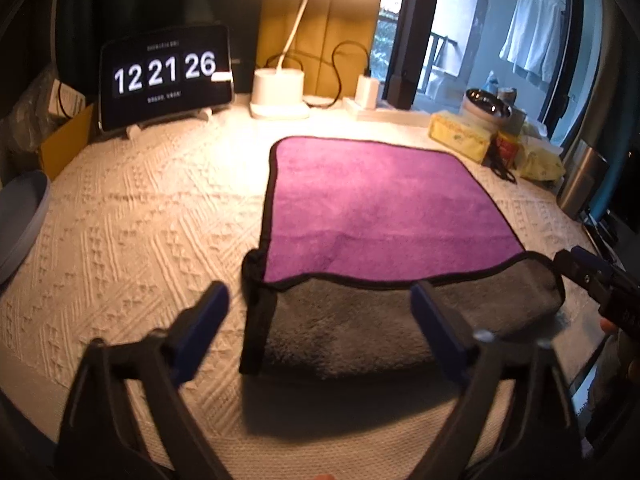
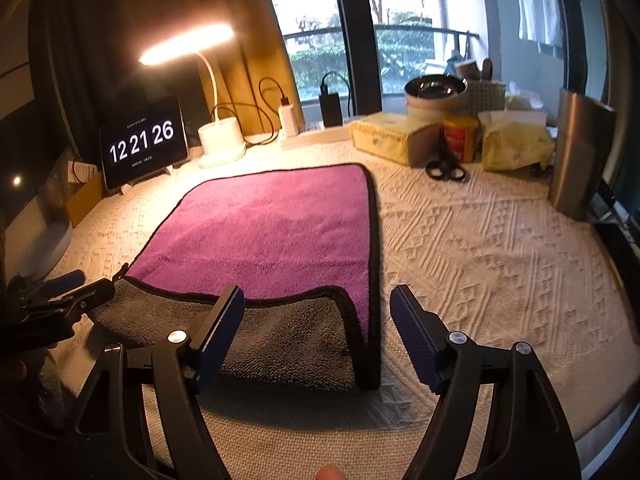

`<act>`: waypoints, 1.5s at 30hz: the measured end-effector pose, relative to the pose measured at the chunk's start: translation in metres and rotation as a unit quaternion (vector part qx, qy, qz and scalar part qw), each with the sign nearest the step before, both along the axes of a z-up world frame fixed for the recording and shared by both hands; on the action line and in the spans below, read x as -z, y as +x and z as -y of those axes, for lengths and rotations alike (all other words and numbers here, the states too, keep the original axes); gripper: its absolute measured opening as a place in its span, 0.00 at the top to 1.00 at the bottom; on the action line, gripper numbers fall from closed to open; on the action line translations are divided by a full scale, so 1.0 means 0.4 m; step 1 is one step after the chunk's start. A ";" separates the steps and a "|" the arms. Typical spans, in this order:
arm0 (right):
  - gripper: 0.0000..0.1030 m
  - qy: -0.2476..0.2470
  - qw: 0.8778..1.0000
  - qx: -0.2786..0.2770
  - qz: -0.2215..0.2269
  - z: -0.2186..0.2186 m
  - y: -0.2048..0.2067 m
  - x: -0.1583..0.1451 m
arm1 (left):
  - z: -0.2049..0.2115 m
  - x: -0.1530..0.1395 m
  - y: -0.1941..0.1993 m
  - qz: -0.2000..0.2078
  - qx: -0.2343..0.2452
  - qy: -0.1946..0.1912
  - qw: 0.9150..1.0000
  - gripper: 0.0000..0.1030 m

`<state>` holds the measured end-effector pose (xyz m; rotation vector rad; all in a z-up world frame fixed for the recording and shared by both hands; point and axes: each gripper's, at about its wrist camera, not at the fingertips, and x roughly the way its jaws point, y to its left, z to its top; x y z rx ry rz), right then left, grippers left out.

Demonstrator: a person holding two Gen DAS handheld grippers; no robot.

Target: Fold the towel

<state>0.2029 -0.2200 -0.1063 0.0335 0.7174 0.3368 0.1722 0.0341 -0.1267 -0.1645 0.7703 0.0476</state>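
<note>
A towel, purple (image 1: 372,204) on one face and grey on the other, lies on the cream textured tablecloth (image 1: 152,216). Its near edge is turned over, showing a grey strip (image 1: 360,328). My left gripper (image 1: 320,304) is open, just in front of the strip's left near corner. In the right wrist view the towel (image 2: 272,232) and its grey strip (image 2: 288,340) lie ahead. My right gripper (image 2: 318,308) is open around the strip's right near corner. Each gripper appears at the edge of the other's view, right gripper (image 1: 588,276) and left gripper (image 2: 68,292).
At the back stand a clock tablet (image 1: 164,76), a lit desk lamp (image 1: 280,88) and a charger (image 1: 368,92). At the right are a yellow tissue pack (image 2: 392,140), a metal bowl (image 2: 436,92), a red tin (image 2: 460,138), scissors (image 2: 446,168) and a metal canister (image 2: 580,152). A grey plate (image 1: 20,224) is at the left.
</note>
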 end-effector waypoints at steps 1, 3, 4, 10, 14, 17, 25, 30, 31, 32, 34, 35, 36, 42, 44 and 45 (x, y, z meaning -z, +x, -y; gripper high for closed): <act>0.24 0.001 1.000 -0.002 -0.005 -0.002 0.006 0.006 | -0.003 0.008 0.005 -0.007 -0.002 -0.001 1.000 0.16; 0.24 0.004 1.000 -0.005 -0.016 -0.002 0.016 0.018 | -0.009 0.019 0.012 -0.017 -0.003 -0.005 1.000 0.21; 0.24 0.006 1.000 -0.006 -0.022 -0.002 0.022 0.025 | -0.013 0.025 0.016 -0.023 -0.004 -0.009 1.000 0.23; 0.25 0.004 0.999 -0.010 -0.043 -0.010 0.037 0.052 | -0.015 0.045 0.028 -0.039 0.001 -0.003 0.999 0.45; 0.28 -0.002 0.999 -0.018 -0.044 -0.021 0.040 0.057 | -0.012 0.052 0.030 -0.042 0.003 0.008 0.999 0.54; 0.30 -0.008 0.999 -0.018 -0.046 -0.028 0.043 0.064 | -0.012 0.052 0.027 -0.039 0.001 0.019 0.999 0.60; 0.54 -0.025 0.998 -0.020 -0.047 -0.037 0.041 0.085 | 0.009 0.042 0.014 -0.022 0.016 0.036 0.999 0.75; 0.85 -0.038 0.999 -0.016 -0.034 -0.038 0.032 0.084 | 0.015 0.028 0.005 -0.008 0.025 0.039 0.999 0.81; 0.92 -0.042 0.999 -0.015 -0.029 -0.037 0.030 0.083 | 0.014 0.025 0.001 -0.002 0.029 0.034 0.999 0.81; 0.92 -0.044 0.999 -0.014 -0.027 -0.035 0.028 0.083 | 0.014 0.023 0.000 0.000 0.029 0.034 0.999 0.81; 0.94 -0.044 0.999 -0.016 -0.024 -0.032 0.026 0.083 | 0.016 0.020 -0.001 0.001 0.032 0.033 0.999 0.82; 0.94 -0.044 0.999 -0.017 -0.022 -0.032 0.024 0.083 | 0.016 0.018 -0.002 0.002 0.033 0.033 0.999 0.82; 0.95 -0.044 0.999 -0.016 -0.020 -0.032 0.021 0.081 | 0.017 0.016 -0.004 0.003 0.034 0.032 0.999 0.82; 0.95 -0.035 0.999 -0.016 0.011 -0.023 0.003 0.035 | 0.015 -0.015 -0.014 0.021 0.036 0.025 0.999 0.82; 0.95 -0.034 0.999 -0.016 0.022 -0.025 -0.001 0.019 | 0.017 -0.031 -0.017 0.031 0.038 0.025 0.998 0.82; 0.95 -0.034 0.999 -0.016 0.026 -0.025 -0.003 0.012 | 0.018 -0.038 -0.018 0.035 0.039 0.025 0.998 0.82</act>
